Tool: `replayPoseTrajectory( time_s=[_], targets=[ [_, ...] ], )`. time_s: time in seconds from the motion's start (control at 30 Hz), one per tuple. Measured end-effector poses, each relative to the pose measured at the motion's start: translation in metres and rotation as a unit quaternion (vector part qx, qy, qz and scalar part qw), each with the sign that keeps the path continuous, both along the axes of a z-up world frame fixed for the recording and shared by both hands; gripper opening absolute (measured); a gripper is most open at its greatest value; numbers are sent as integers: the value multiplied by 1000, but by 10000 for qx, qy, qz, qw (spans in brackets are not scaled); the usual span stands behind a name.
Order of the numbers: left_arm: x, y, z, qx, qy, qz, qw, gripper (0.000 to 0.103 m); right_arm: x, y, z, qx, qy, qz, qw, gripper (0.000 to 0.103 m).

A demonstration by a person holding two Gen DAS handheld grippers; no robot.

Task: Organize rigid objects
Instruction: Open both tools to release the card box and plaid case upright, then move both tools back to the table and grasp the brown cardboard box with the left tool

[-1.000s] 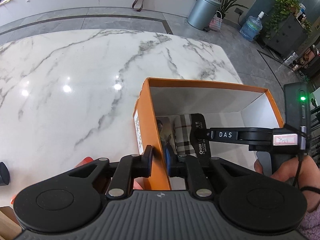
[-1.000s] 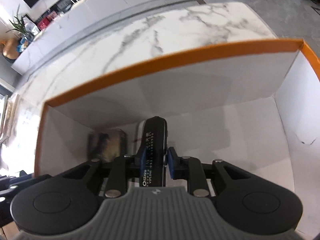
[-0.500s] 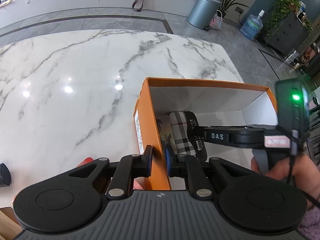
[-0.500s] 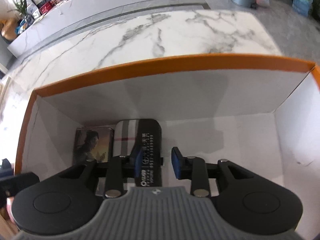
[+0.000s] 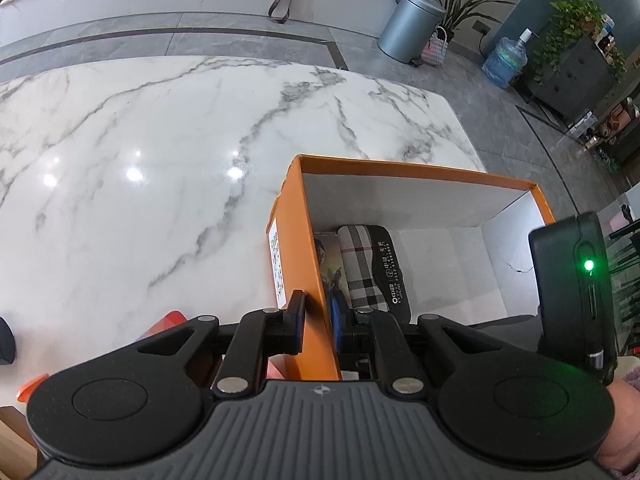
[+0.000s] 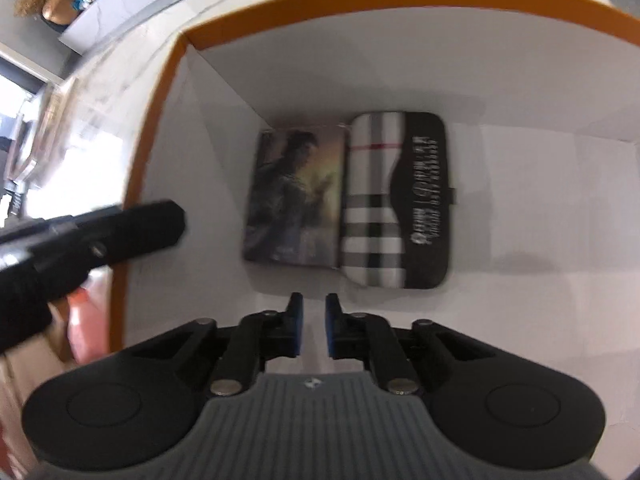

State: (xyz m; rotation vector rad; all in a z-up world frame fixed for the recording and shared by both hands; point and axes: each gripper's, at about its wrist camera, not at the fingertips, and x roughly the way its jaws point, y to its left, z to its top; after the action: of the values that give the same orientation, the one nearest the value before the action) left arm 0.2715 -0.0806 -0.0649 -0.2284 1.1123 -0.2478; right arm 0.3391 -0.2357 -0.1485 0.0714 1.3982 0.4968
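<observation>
Two flat things already lie inside the orange box (image 5: 298,264), side by side and touching near its left wall: a picture card (image 6: 296,200) and a plaid case (image 6: 396,204) with a dark half and white print. So this part of the sorting looks done, and most of the white floor of the box is free for more. The left gripper (image 5: 316,322) is clamped on the left wall of the box, one pad outside and one inside, so it steadies the box. The right gripper (image 6: 312,326) hangs over the box floor just in front of the case, closed with nothing between its pads. What is left to sort is hard to say — only some red and dark shapes show at the lower left edge, perhaps further items. The box stands on a glossy white marble worktop (image 5: 140,152) with grey veins; beyond it is a grey tiled floor, a metal bin (image 5: 408,28), a water bottle (image 5: 506,60) and green plants (image 5: 568,20).
</observation>
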Motion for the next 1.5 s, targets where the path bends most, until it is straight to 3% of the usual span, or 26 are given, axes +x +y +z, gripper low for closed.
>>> replayPoseTrajectory(
  time_s=[0.17, 0.27, 0.43, 0.53, 0.63, 0.77, 0.93, 1.1, 1.27, 1.5],
  targets=[
    [2, 5, 0, -140, 59, 101, 9998, 14, 12, 10, 1, -262, -196, -9, 9995, 10],
    [0, 7, 0, -167, 28, 77, 9998, 14, 17, 10, -4, -227, -85, -170, 9996, 7],
    [-4, 12, 6, -323, -52, 39, 9995, 14, 19, 9, 4, -201, -297, -254, 9990, 7],
    [-16, 23, 25, -406, -318, -79, 9986, 14, 13, 8, 17, -156, -454, -278, 9985, 14],
    [-30, 43, 46, -371, -571, -6, 9977, 15, 0, 6, 38, -90, -850, -353, 9957, 33],
    [-51, 76, 64, -347, -729, 214, 9965, 15, -27, 1, 67, 260, -1380, -526, 9887, 34],
    [-77, 111, 71, -163, -771, 430, 9960, 15, -67, 27, 92, 694, -1852, -624, 9783, 34],
    [-103, 144, 70, 52, -672, 724, 9951, 17, -106, 44, 103, 1035, -2144, -362, 9706, 34],
    [-122, 176, 56, 468, -379, 1019, 9930, 22, -137, 85, 94, 1029, -1959, 110, 9751, 34],
    [-133, 202, 19, 1045, -16, 655, 9924, 47, -155, 131, 62, 759, -1596, 595, 9825, 34]
  ],
)
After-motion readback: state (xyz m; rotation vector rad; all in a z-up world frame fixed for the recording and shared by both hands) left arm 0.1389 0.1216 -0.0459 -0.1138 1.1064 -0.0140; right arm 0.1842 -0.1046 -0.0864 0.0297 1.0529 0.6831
